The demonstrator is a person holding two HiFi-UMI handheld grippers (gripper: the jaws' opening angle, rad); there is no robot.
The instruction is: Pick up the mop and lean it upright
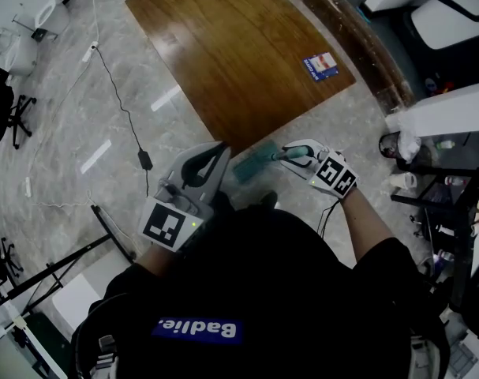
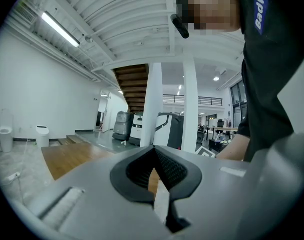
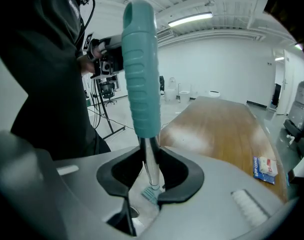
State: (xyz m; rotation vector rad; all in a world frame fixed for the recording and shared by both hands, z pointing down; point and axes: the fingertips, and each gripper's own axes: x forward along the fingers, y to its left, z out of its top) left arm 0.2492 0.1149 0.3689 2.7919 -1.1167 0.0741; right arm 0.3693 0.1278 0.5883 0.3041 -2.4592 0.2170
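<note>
Mop (image 3: 141,69) is in the right gripper (image 3: 150,176), off to the person's right front. In the right gripper view its long axis runs close to upright. The teal handle grip rises above the jaws, and the thin metal shaft passes down between them. A small teal piece, probably the mop head, shows far below through the gap.

The right jaws stand at a narrow opening, and their dark pads close on the metal shaft just under the teal grip. That gripper tilts downward.

The left gripper (image 2: 153,156) sits just beside the right one, on its left, and points level across the room. Its jaws are drawn together at the tips, with nothing between them and only floor showing past them.

In the head view a teal part of the mop shows between the two grippers, above the grey marble floor (image 1: 105,117) and near the corner of a brown wooden platform (image 1: 239,54).

The mop looks already lifted and close to vertical, so the coming move likely turns on finding something to lean it on. The right hand carries it, with the free left gripper close enough to steady the shaft.
</note>
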